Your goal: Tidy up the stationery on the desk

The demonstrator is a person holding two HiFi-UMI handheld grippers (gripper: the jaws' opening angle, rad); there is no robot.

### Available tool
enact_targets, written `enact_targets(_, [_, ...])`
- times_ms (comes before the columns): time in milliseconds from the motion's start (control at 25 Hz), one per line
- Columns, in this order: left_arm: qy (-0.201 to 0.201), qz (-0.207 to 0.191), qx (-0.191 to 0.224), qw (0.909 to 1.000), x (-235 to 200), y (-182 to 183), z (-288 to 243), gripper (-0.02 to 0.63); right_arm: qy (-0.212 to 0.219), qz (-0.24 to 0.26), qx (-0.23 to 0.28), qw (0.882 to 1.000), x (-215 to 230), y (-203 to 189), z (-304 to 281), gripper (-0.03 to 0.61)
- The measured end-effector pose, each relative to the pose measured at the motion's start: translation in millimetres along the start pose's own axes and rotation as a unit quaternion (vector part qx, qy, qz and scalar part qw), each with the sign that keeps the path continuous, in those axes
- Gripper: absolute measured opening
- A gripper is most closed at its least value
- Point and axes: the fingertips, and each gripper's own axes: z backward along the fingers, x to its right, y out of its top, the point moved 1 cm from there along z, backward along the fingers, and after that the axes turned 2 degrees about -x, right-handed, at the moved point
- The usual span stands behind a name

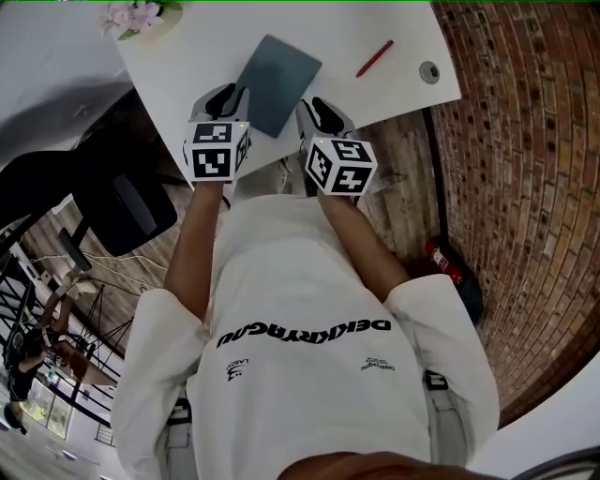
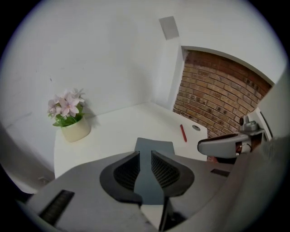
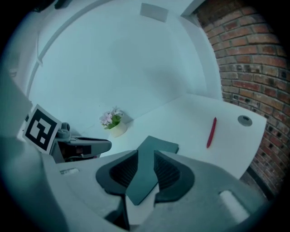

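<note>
Desk (image 1: 337, 37) bare between notebook (image 1: 277, 82) and red pen (image 1: 374, 58); flower pot (image 1: 141, 17) at far-left corner.

Right tool (image 3: 146, 159): jaws apart, nothing clamped. Through the gap shows a dark grey-blue notebook (image 3: 158, 146), flat on the white bench (image 3: 190, 115). Right of notebook: red pen (image 3: 211, 132); beyond that, a round grey grommet (image 3: 244, 120). Behind-left of notebook: pot of pink flowers (image 3: 114, 123). Far left of notebook: left tool (image 3: 102, 146) with marker cube (image 3: 40, 128). Brick wall (image 3: 253, 59) to the right.

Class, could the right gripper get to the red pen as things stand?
Probably yes: the right gripper is open, with only bare desk between it and the red pen; the notebook lies aside.
</note>
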Motion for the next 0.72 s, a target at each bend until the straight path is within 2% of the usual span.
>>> enact_targets(240, [-0.020, -0.012, -0.046, 0.9987, -9, -10, -35, 0.075, -0.006, -0.036, -0.044, 0.998, 13, -22, -29, 0.124])
enact_targets(480, [-0.031, -0.019, -0.091, 0.9952, -18, -26, -65, 0.075, -0.019, -0.063, -0.073, 0.995, 29, -40, -51, 0.127])
enact_targets(720, [-0.039, -0.022, -0.114, 0.9924, -29, -34, -87, 0.084, -0.031, -0.081, -0.085, 0.993, 37, -49, -65, 0.137])
